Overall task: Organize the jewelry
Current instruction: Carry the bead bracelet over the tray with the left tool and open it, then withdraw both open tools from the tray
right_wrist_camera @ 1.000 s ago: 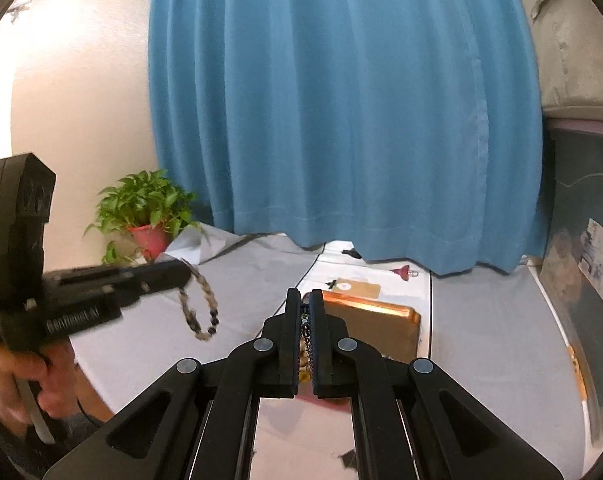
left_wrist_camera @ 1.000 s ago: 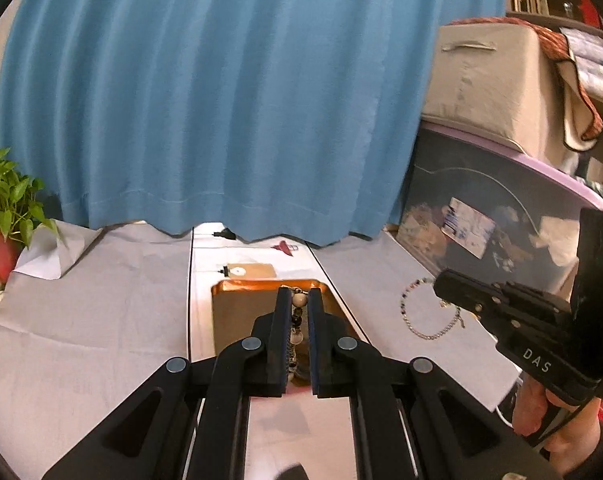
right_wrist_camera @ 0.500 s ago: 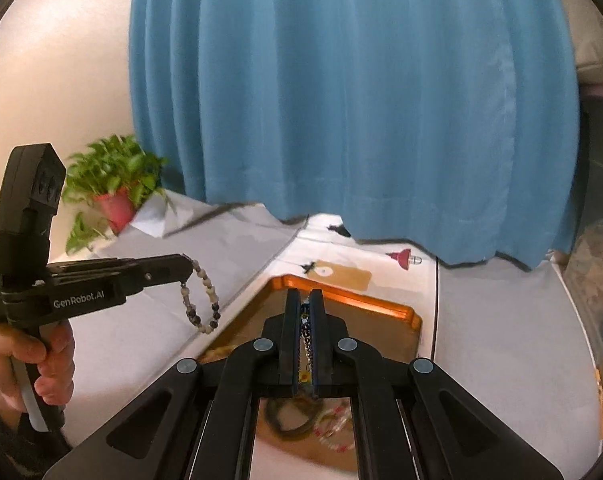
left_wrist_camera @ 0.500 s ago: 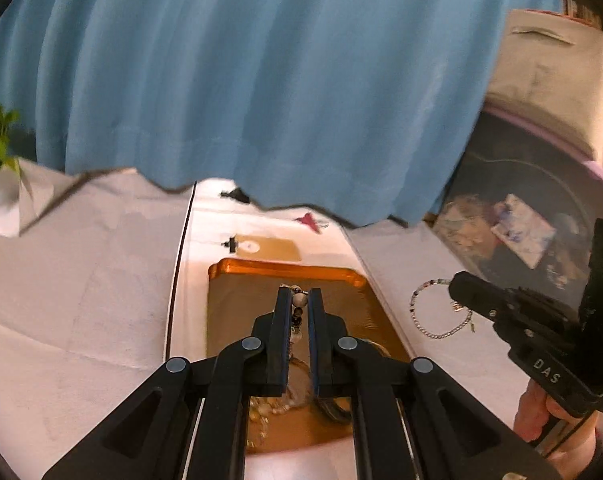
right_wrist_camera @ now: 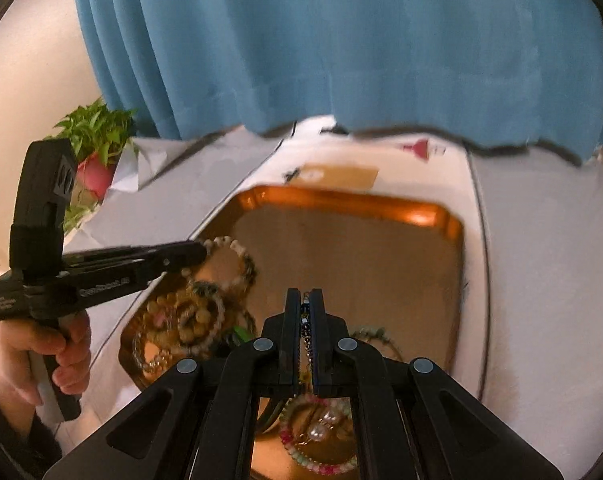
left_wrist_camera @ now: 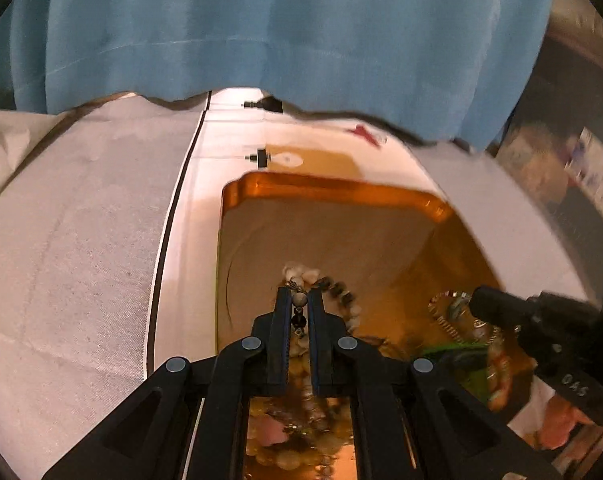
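Copper-orange and gleaming, the tray (left_wrist_camera: 333,190) sits on a white runner (left_wrist_camera: 189,264) that lies along the grey cloth (left_wrist_camera: 69,240), and both grippers are over it. The left gripper (left_wrist_camera: 299,300) is clamped tight on a beaded bracelet (left_wrist_camera: 343,300): a pale bead and a couple of dark ones are pinched between its fingers, and the rest of the strand, mixed white and dark beads, curls out to the right over the tray floor. From the right wrist view that same gripper (right_wrist_camera: 199,252) reaches in from the left with the bracelet (right_wrist_camera: 241,260) looping off its tip above the tray's near-left corner, the person's left hand (right_wrist_camera: 29,356) wrapped around the handle.

Over to the right gripper (right_wrist_camera: 305,300), closed as well, with a thin chain (right_wrist_camera: 306,340) nipped between the fingers and hanging down toward the tray (right_wrist_camera: 341,200). In the left wrist view its tip (left_wrist_camera: 477,300) hangs above the tray's right side, over some blurred, glittering pieces.

Below, a tangle of jewelry (right_wrist_camera: 185,324) crowds the near-left part of the tray: cream and gold beads, a green strand, more loops. A pink-and-green beaded ring (right_wrist_camera: 321,440) with pearly drops lies at the near edge. The far half of the tray floor is bare. A tan tag (right_wrist_camera: 341,176) lies on the runner just beyond the tray. Behind hangs a blue curtain (right_wrist_camera: 341,40), with a potted plant (right_wrist_camera: 97,140) at the left.
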Tool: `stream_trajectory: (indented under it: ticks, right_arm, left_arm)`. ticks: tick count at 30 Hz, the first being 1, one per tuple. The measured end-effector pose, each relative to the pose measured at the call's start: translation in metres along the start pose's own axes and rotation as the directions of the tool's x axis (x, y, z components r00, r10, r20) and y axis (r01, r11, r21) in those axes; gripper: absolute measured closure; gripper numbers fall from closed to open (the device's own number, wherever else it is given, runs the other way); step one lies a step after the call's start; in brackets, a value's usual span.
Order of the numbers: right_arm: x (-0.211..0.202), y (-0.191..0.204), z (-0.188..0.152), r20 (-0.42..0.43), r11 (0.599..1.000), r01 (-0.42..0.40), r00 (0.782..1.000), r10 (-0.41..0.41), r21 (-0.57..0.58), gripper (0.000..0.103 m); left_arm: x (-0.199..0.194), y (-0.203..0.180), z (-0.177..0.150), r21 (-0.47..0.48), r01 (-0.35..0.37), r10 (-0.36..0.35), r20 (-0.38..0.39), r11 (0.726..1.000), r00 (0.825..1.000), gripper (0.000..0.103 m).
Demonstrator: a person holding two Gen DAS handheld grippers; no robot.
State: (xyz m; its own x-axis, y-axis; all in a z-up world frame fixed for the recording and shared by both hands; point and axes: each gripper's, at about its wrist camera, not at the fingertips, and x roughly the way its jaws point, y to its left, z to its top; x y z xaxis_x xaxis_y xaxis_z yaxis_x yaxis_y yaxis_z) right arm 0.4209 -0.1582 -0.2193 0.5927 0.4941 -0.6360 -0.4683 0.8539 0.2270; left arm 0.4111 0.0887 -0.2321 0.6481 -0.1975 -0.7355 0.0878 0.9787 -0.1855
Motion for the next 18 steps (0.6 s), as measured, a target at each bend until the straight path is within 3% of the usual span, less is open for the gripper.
stream_trajectory:
  ticks: [5,7,9,11,12,13,15,18]
  right_arm:
    - [0.014,0.006,-0.004,-0.031,0.998,0.045,0.998,-0.046,-0.036,0.099]
    - [0.017,0.005,-0.007,-0.027,0.992,0.116,0.993,-0.117,-0.038,0.097]
    - [0.019,0.003,-0.008,-0.051,0.994,0.103,0.993,-0.105,-0.037,0.086]
    - [0.016,0.006,-0.012,-0.054,0.987,0.145,0.987,-0.149,-0.070,0.064]
    - [0.013,0.006,-0.014,-0.046,0.986,0.152,0.987,-0.156,-0.072,0.046]
    - [0.008,0.005,-0.016,-0.040,0.988,0.144,0.988,-0.147,-0.063,0.036]
    - [-0.003,0.004,-0.022,-0.034,0.991,0.127,0.991,-0.128,-0.031,0.034]
    - [-0.029,0.011,-0.034,-0.022,0.987,0.163,0.986,-0.163,0.000,0.032]
  left_arm:
    - [0.013,0.004,-0.008,0.011,-0.038,0.038,-0.033,0.999,0.999,0.097]
    - [0.014,0.003,-0.009,0.024,-0.058,0.059,-0.021,0.998,0.998,0.096]
    - [0.014,-0.001,-0.008,0.041,-0.078,0.080,-0.028,0.996,0.996,0.082]
    - [0.005,-0.007,-0.010,0.056,-0.097,0.098,-0.006,0.994,0.995,0.043]
    - [0.001,-0.009,-0.011,0.056,-0.076,0.075,0.006,0.996,0.997,0.039]
    - [-0.007,-0.012,-0.013,0.052,-0.069,0.069,0.017,0.996,0.998,0.036]
    - [-0.026,-0.017,-0.018,0.048,-0.082,0.080,0.039,0.995,0.996,0.034]
    - [-0.055,-0.023,-0.029,0.037,-0.076,0.074,0.046,0.996,0.996,0.030]
